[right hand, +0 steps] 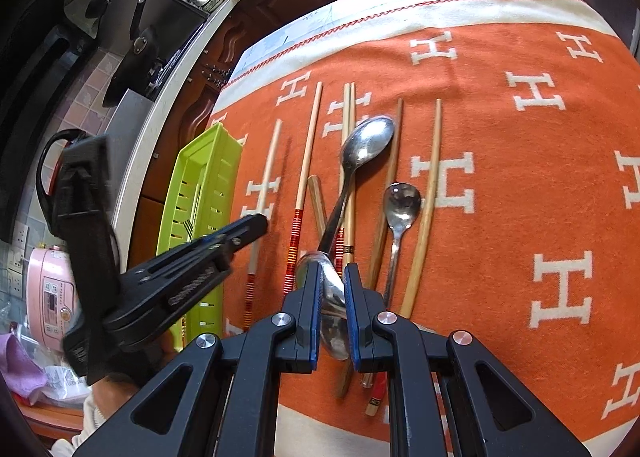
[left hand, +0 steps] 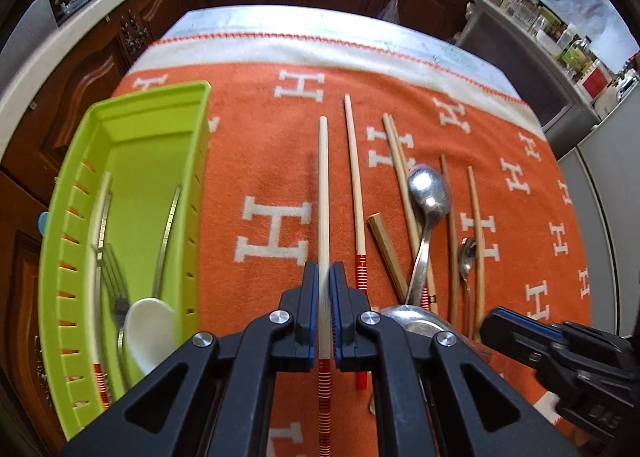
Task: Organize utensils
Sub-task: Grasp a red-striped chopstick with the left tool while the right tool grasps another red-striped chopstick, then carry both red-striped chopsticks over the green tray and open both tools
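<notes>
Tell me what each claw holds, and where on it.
Left claw: pale chopstick, gripped just above its red-banded end. Right claw: metal spoon, gripped across its bowl.

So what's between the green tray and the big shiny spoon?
In the left wrist view, two pale chopsticks lie between the green tray and the big spoon: one pinched in the left tongs, another beside it, then thinner brown sticks.

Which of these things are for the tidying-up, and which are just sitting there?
For the job:
left gripper gripping a chopstick
right gripper around a metal spoon
green tray

Just lying about:
pink rice cooker
orange blanket
</notes>
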